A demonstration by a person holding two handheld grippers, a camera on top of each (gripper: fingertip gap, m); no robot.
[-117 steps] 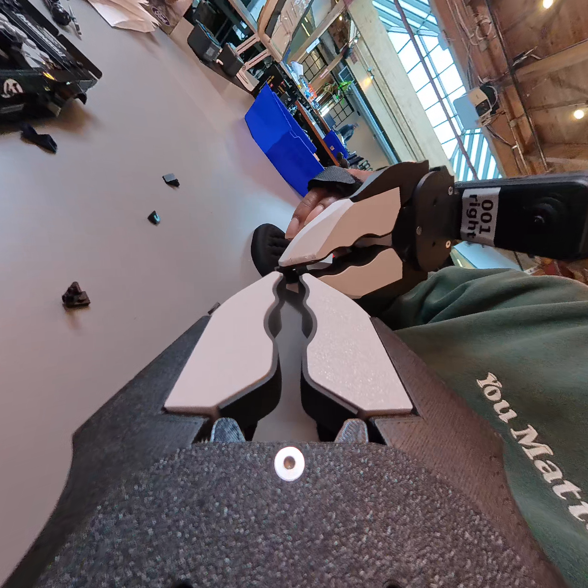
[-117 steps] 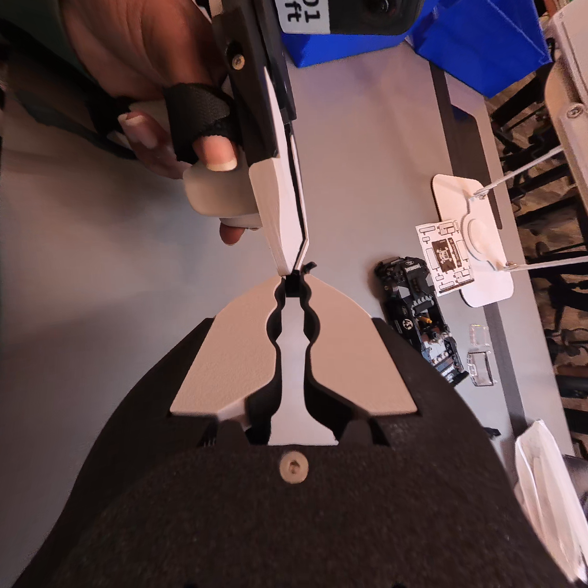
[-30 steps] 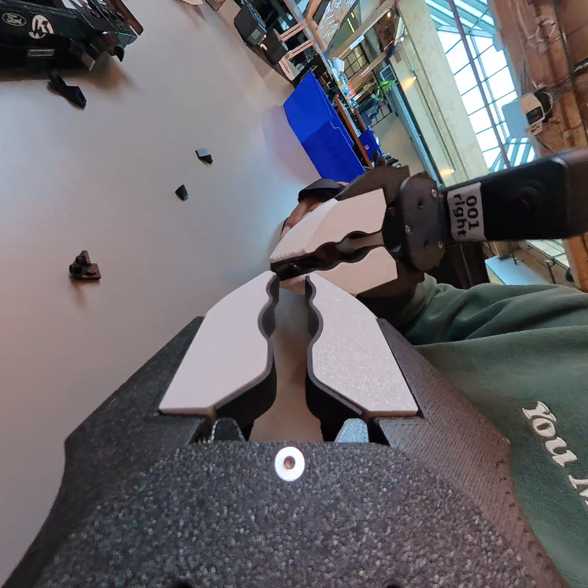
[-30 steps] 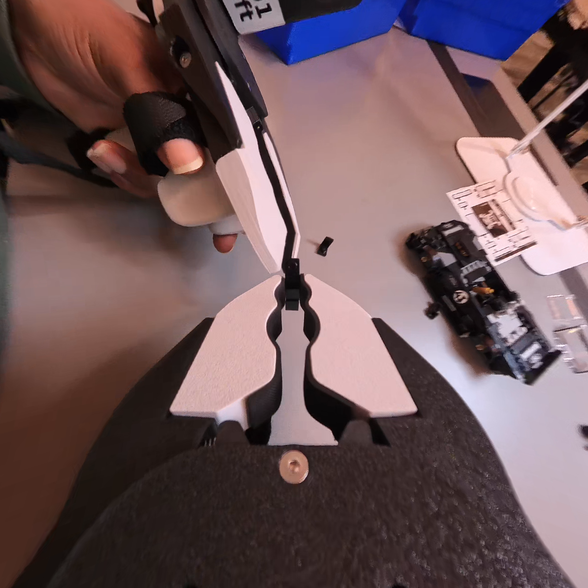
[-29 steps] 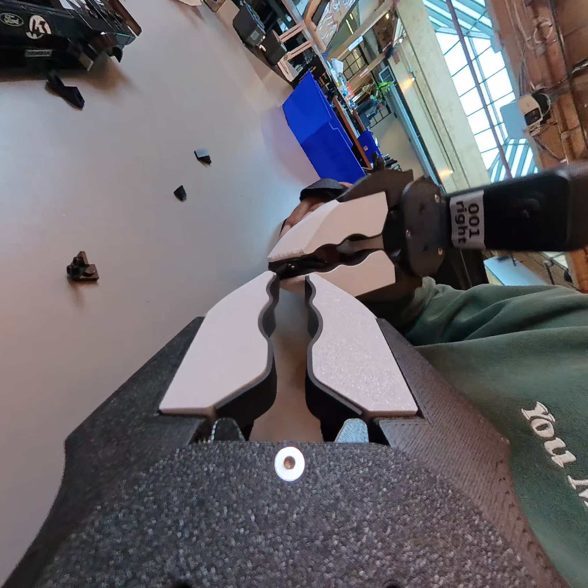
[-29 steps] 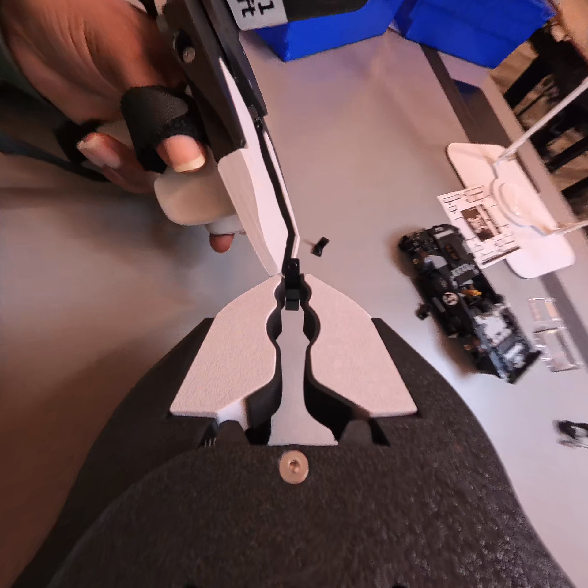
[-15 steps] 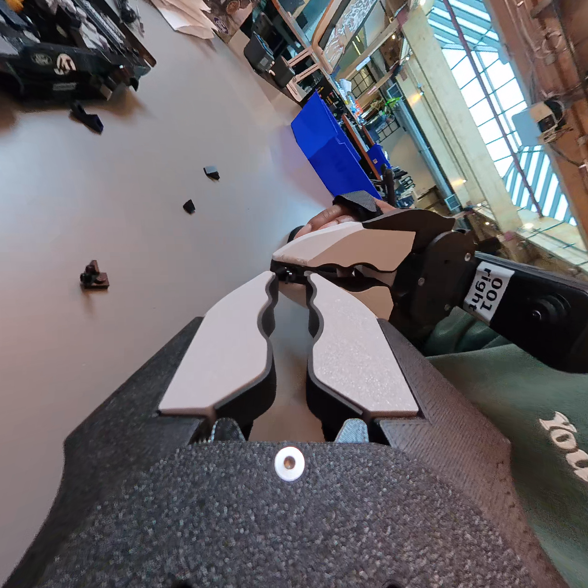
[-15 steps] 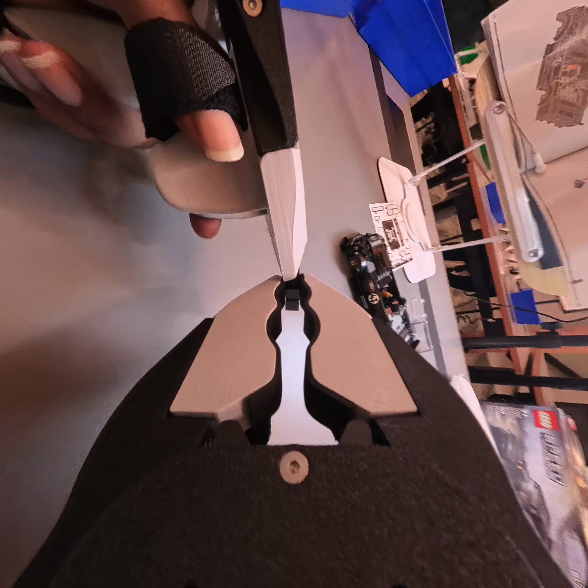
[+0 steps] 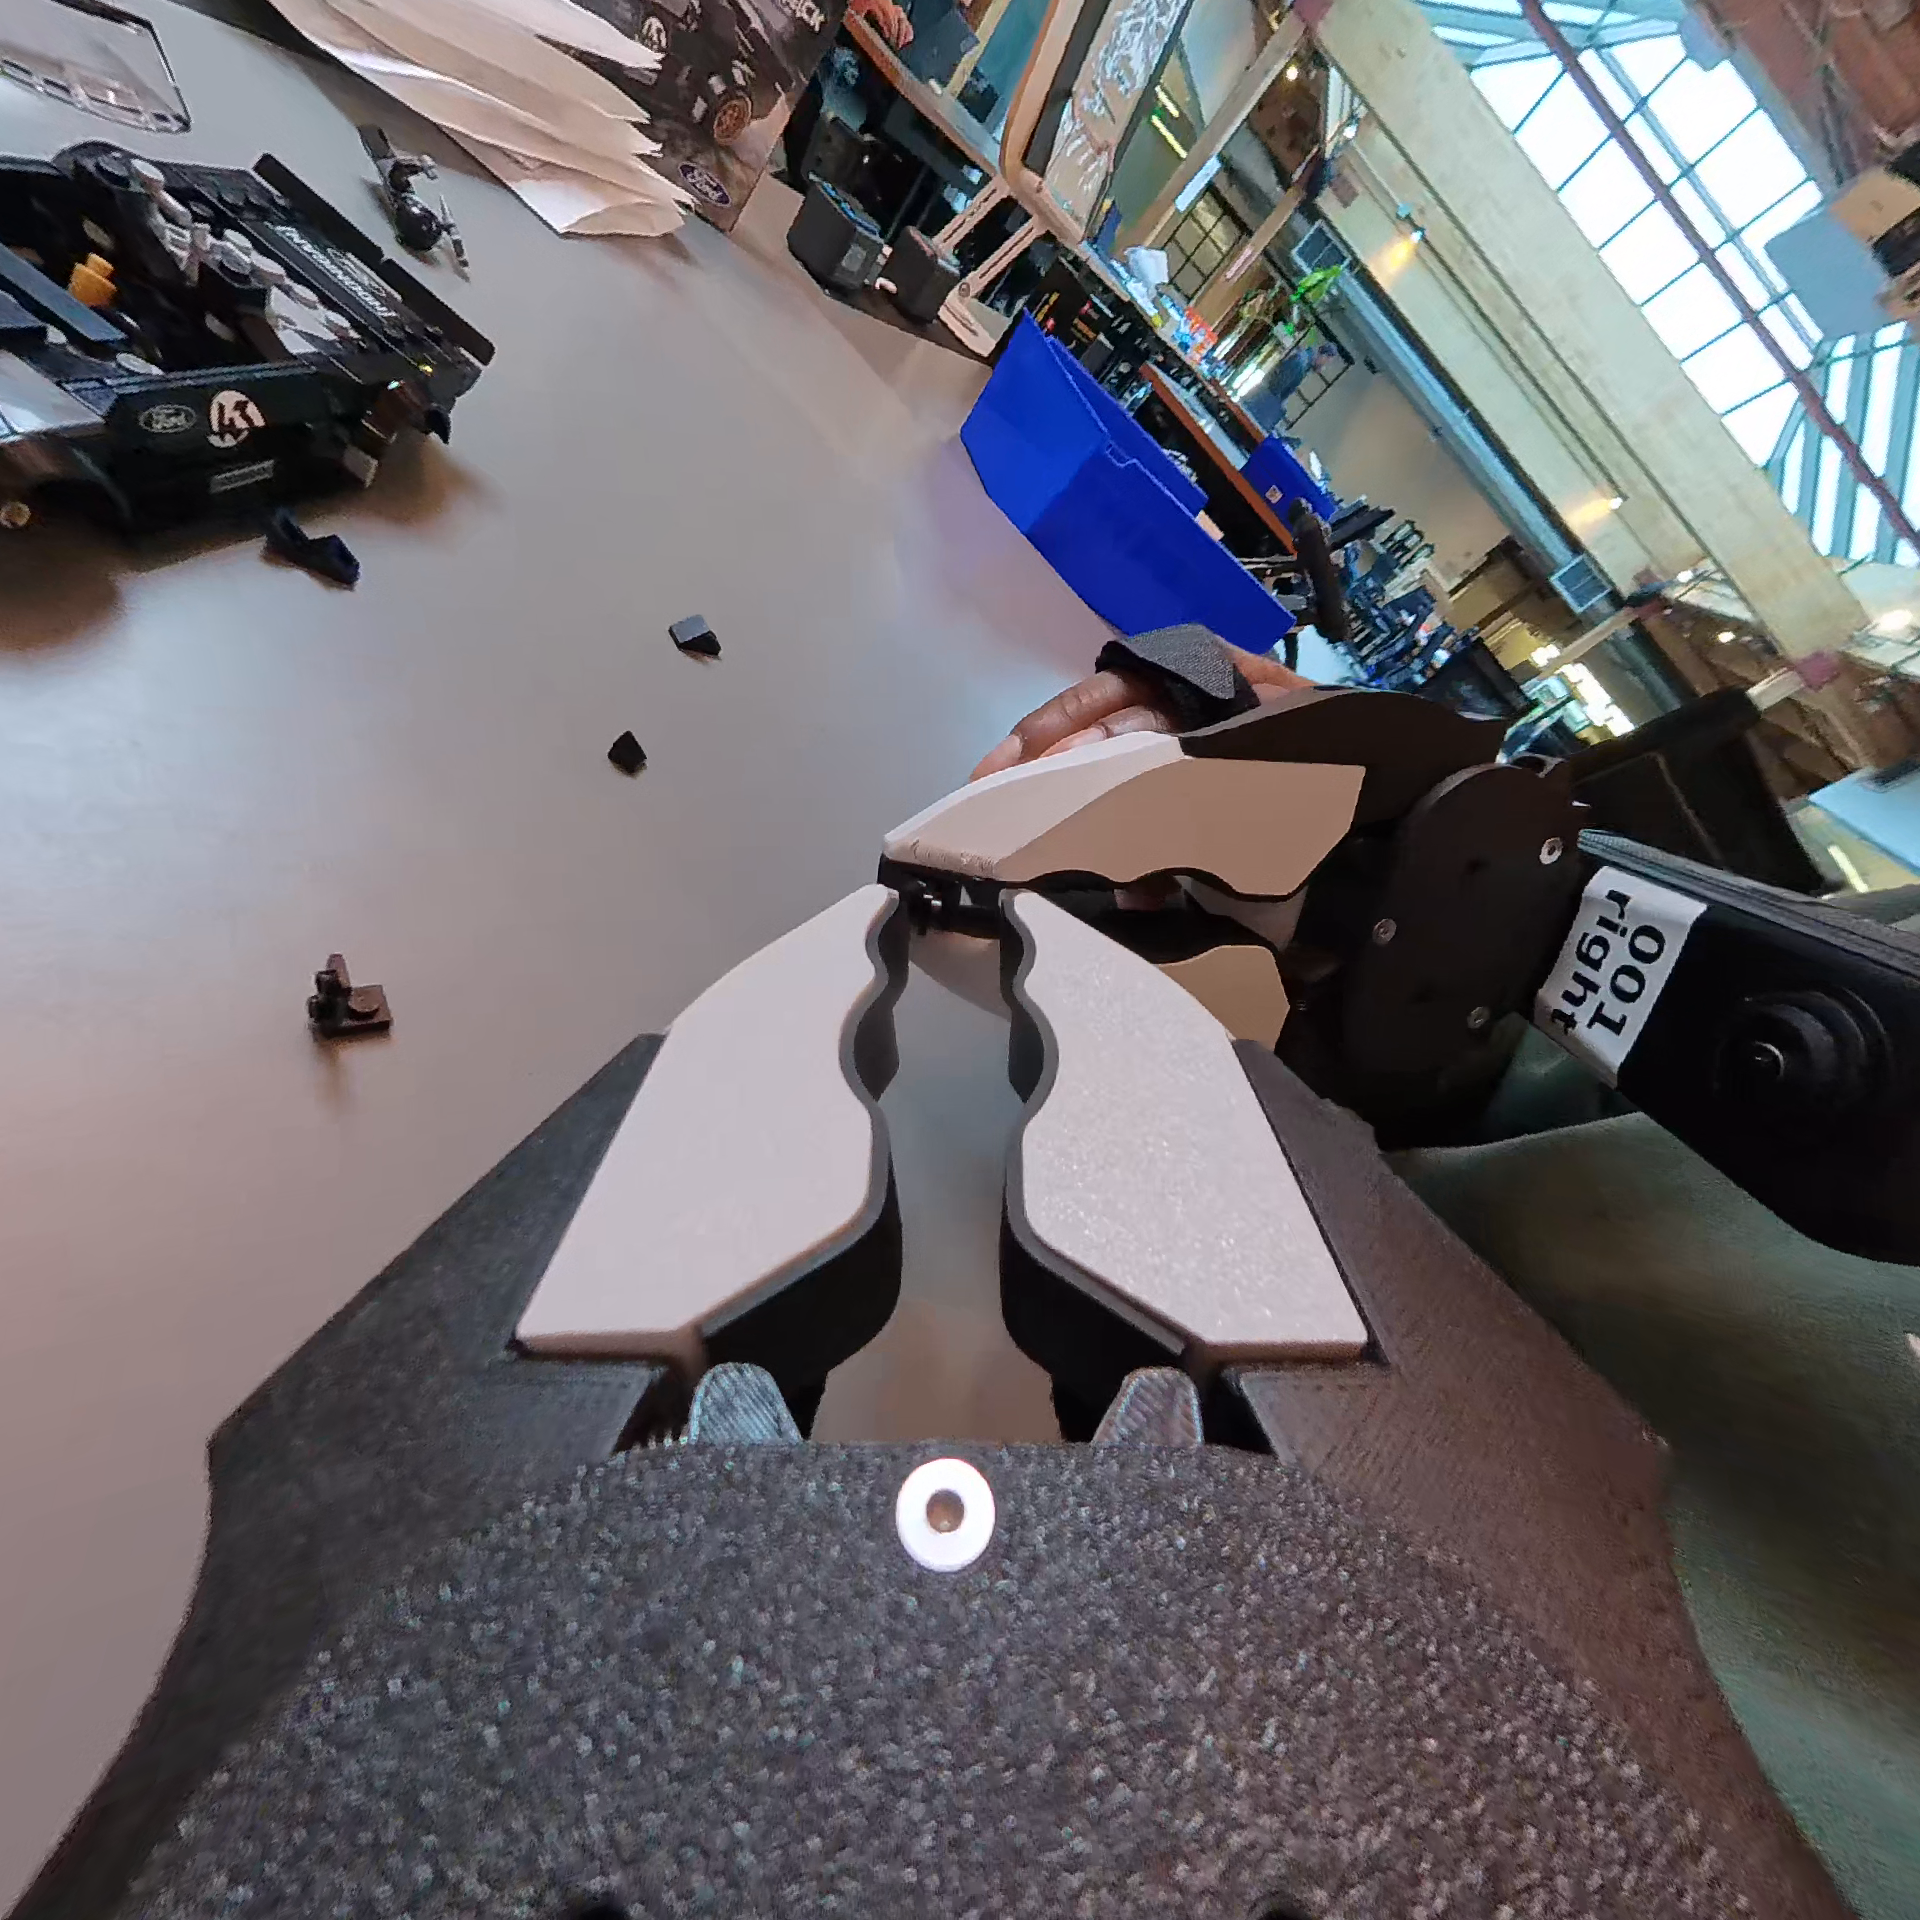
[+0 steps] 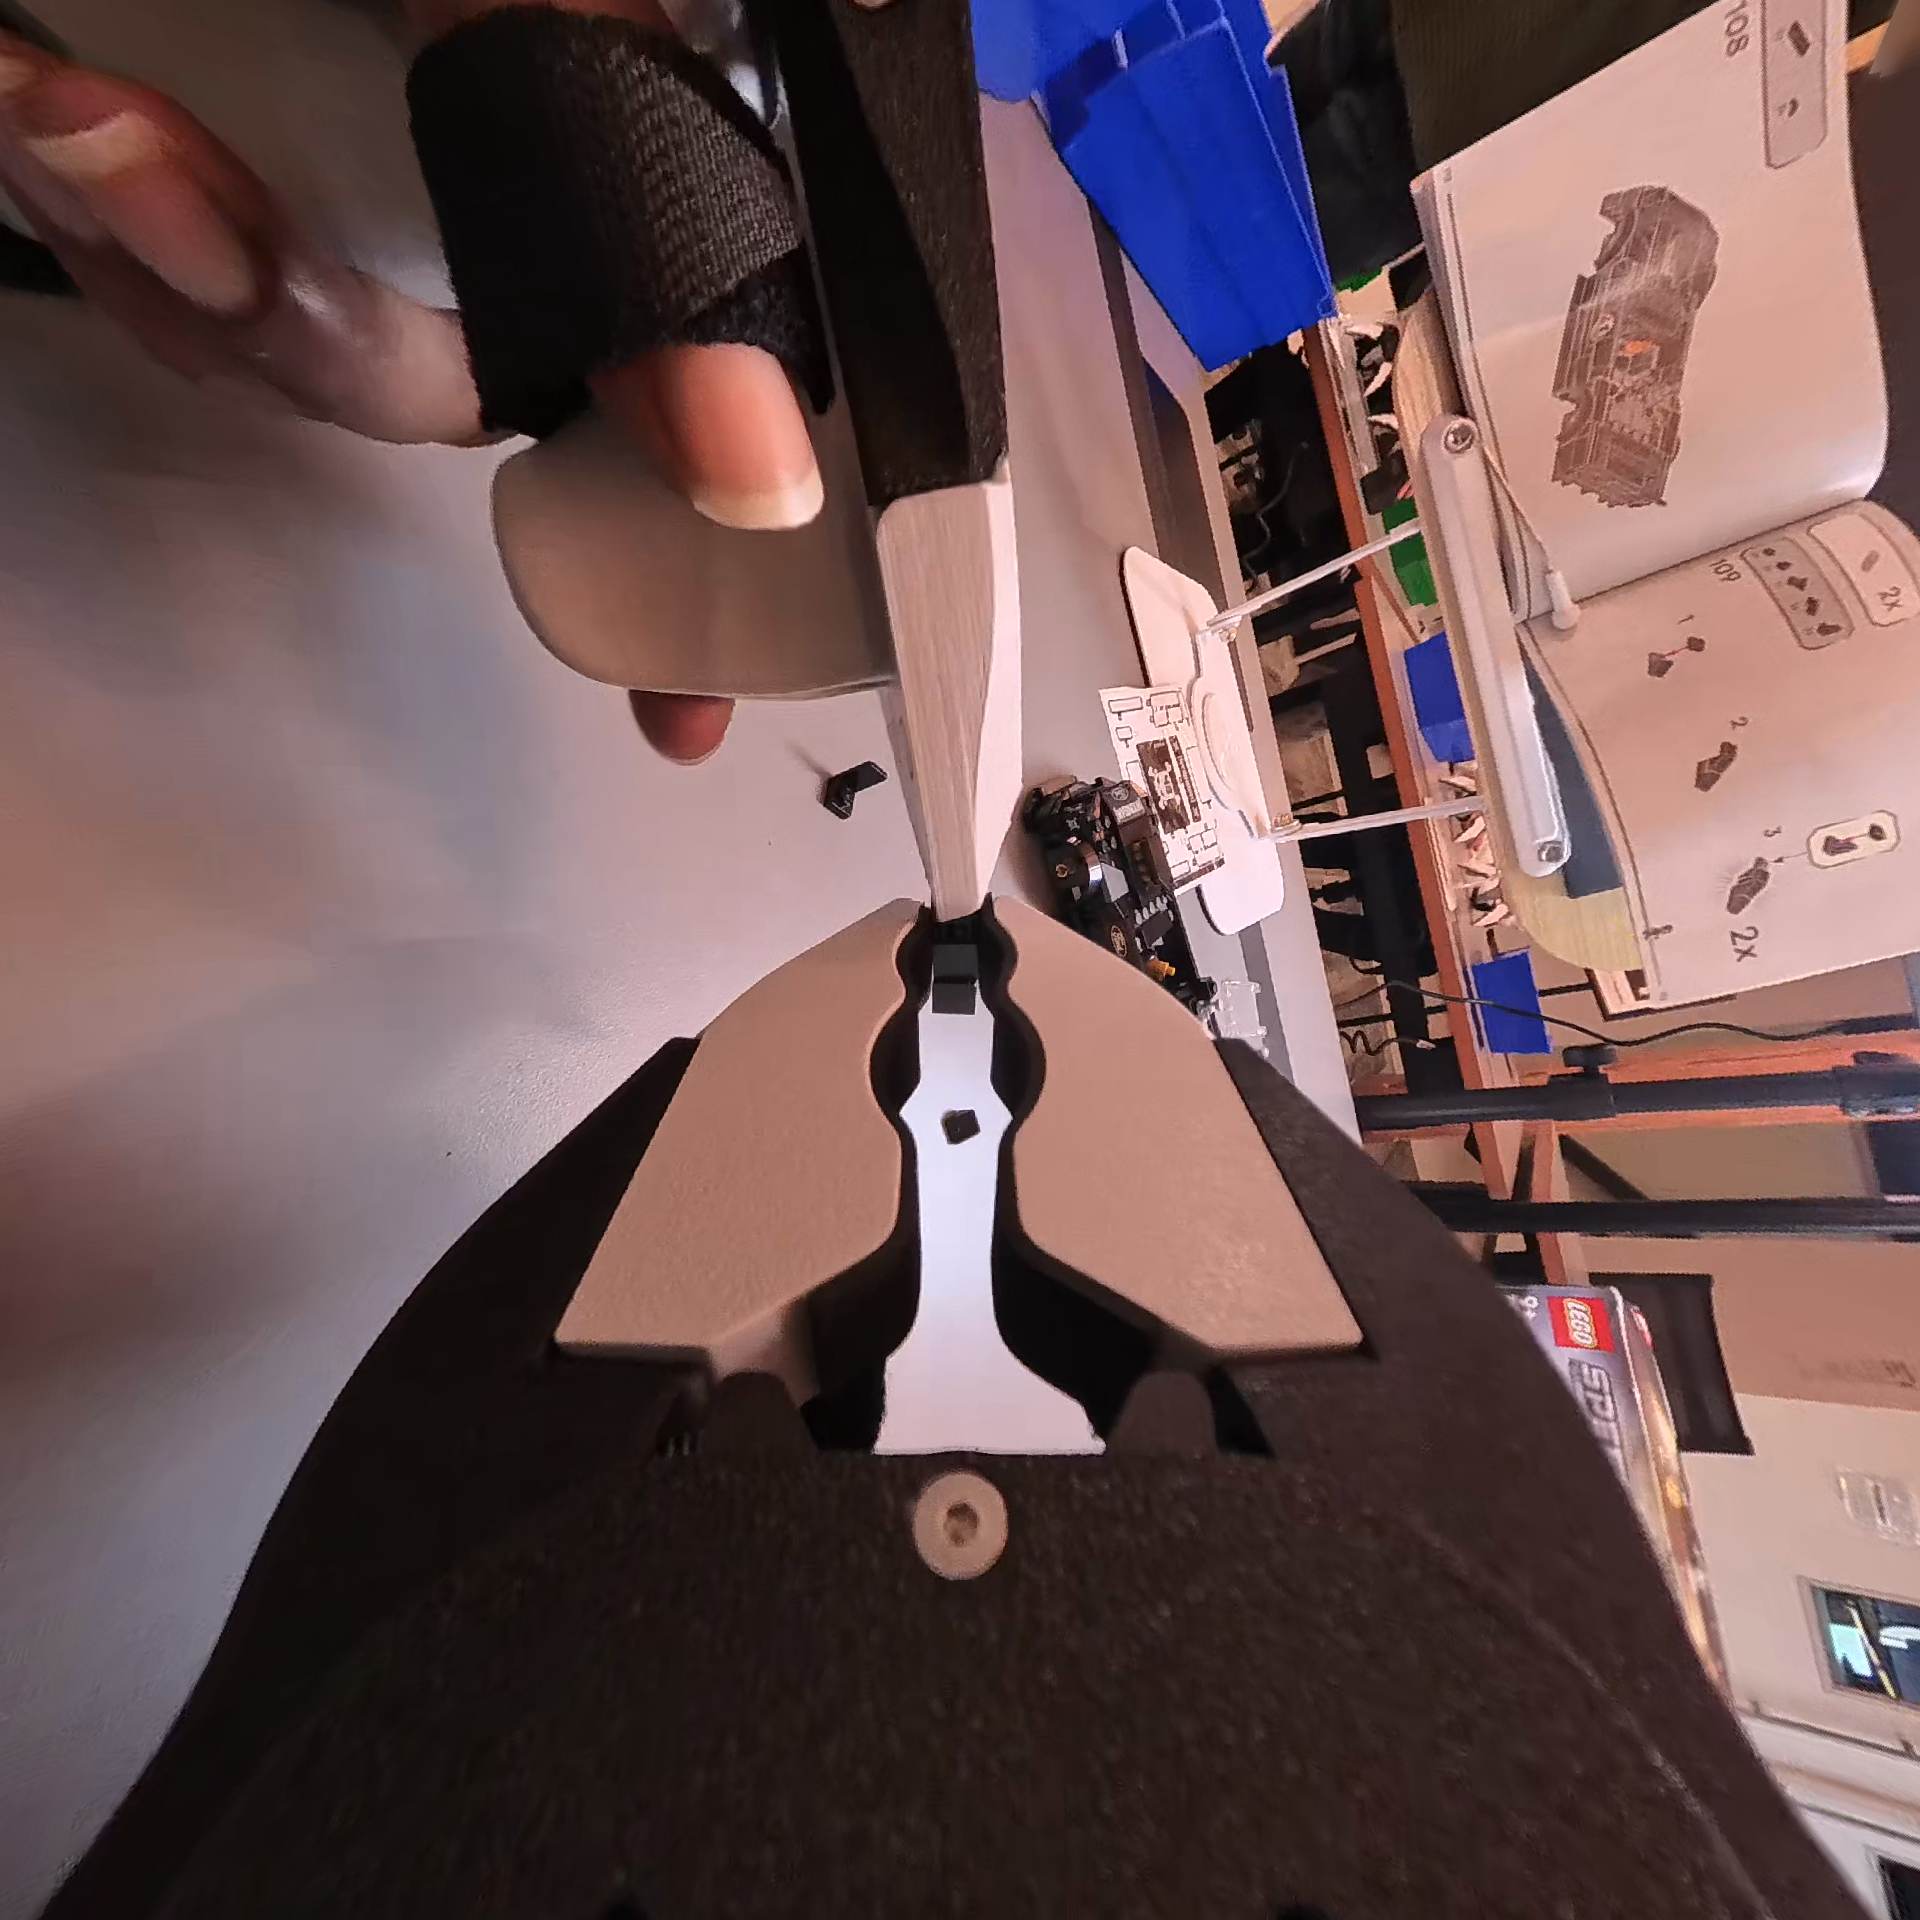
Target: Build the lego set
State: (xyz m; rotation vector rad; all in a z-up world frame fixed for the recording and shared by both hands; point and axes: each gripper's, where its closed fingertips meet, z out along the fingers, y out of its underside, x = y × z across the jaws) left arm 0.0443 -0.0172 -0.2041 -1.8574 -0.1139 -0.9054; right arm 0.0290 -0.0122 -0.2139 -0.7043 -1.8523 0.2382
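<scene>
Pinching a small black lego piece (image 10: 954, 977) at centre frame, my right gripper (image 10: 956, 920) meets my left gripper (image 9: 948, 906), whose tips stand slightly parted around that piece. The half-built black lego car (image 9: 197, 374) sits upper left on the grey table (image 9: 312, 790), loose black pieces (image 9: 348, 1003) scattered between.

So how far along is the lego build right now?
The black car model on the table looks largely assembled. In hand: the right gripper pinches a small black piece, with the left gripper open at its tip. Left: several loose black pieces lie unplaced.
</scene>
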